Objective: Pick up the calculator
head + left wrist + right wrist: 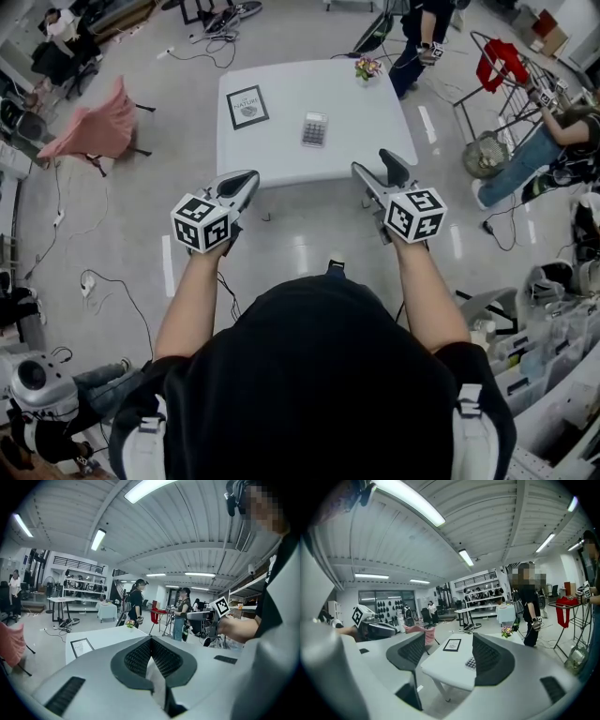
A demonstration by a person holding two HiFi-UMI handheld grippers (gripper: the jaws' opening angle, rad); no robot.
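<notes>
**Calculator Untouched, Both Grippers Short of the Table**

The calculator (314,129) lies flat on the white table (281,155), right of centre, well apart from both tools. Nobody has it.

On the person's left, the left gripper (246,179) hangs in the air off the near edge of the table, above the floor. Its own view settles the jaws: the two dark ribbed pads are pressed together into one seam with nothing between them. Clenched and empty.

On the right, the right gripper (376,169) is level with its partner, just off the table's near edge. Its jaws stand wide apart and hold nothing. The right gripper view looks straight through that gap onto the tabletop, and the calculator peeks out beside the right-hand pad, partly covered by it.

Further back on the table there's a framed card (247,106) near the far left corner and a small bunch of flowers (367,67) at the far right corner. Neither touches the calculator.

Around the table, a pink-draped chair (94,127) sits off to the left, a person in dark clothes (422,37) stands beyond the far corner, and a red cloth (502,61) hangs on a rack to the right.
</notes>
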